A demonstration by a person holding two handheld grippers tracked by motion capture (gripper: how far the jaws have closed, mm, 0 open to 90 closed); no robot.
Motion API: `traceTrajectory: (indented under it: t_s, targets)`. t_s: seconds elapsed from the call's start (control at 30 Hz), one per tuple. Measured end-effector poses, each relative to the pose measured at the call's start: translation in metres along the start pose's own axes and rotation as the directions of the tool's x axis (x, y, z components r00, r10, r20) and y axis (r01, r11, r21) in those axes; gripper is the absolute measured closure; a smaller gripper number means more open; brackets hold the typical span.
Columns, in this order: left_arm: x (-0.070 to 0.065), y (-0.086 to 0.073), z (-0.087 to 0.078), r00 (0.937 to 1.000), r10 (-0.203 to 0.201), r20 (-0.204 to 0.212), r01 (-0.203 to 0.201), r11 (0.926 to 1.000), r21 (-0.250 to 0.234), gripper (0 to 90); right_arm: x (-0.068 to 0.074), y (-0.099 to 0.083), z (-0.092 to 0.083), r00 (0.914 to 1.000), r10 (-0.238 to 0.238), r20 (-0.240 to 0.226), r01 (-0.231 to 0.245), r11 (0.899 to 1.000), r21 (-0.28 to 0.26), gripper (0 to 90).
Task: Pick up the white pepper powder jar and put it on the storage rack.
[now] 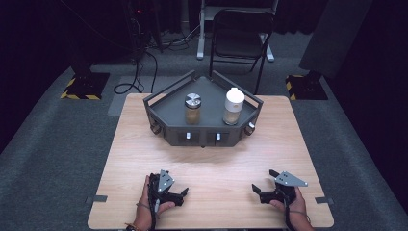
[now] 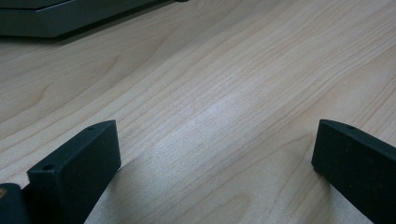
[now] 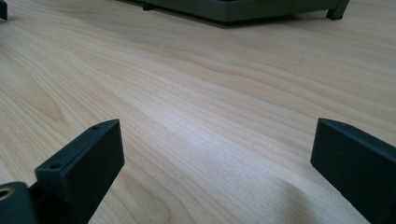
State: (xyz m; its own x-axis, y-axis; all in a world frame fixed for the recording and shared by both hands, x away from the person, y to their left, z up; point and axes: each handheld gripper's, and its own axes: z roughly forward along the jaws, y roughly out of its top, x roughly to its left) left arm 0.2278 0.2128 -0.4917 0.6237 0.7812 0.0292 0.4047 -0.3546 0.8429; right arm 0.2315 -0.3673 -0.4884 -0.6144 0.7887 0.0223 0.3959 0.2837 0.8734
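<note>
grey tray (image 1: 169, 104) holds 2 jars: metal-lidded jar (image 1: 193, 108), white-capped jar (image 1: 233, 106), both brownish contents; left gripper (image 1: 178, 197), right gripper (image 1: 260, 193) jaws apart, empty

black left gripper (image 1: 179, 193), grey plate (three-cornered), trailing cable

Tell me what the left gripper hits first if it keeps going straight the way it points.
Likely nothing soon: the left gripper points right across bare table, roughly toward the right gripper; the tray lies off-line.
</note>
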Motion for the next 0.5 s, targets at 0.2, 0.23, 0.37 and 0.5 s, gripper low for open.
traceTrajectory:
  t_s: [0.2, 0.23, 0.37, 0.5]
  targets:
    - [-0.0001, -0.0001, 0.0, 1.0, 0.0, 0.0, 0.0, 1.0, 0.0, 1.0, -0.0015, 0.0, 0.0015, 0.9998, 0.021, -0.001, -0.02, 1.0, 0.021, 2.4]
    - [-0.0002, -0.0001, -0.0001, 1.0, 0.002, -0.001, -0.002, 1.0, 0.0, 1.0, -0.0011, 0.0013, 0.002, 0.9998, 0.021, 0.003, -0.021, 0.999, 0.032, 2.5]
    - [-0.0002, -0.0001, 0.0, 1.0, 0.002, -0.001, -0.002, 1.0, 0.0, 1.0, -0.0018, 0.0037, 0.0034, 0.9995, 0.032, 0.004, -0.033, 0.998, 0.054, 2.7]
    - [-0.0004, -0.0002, -0.0001, 1.0, 0.002, -0.002, -0.002, 1.0, -0.001, 1.0, -0.0002, 0.0049, 0.0045, 0.9994, 0.034, 0.011, -0.034, 0.998, 0.061, 2.8]
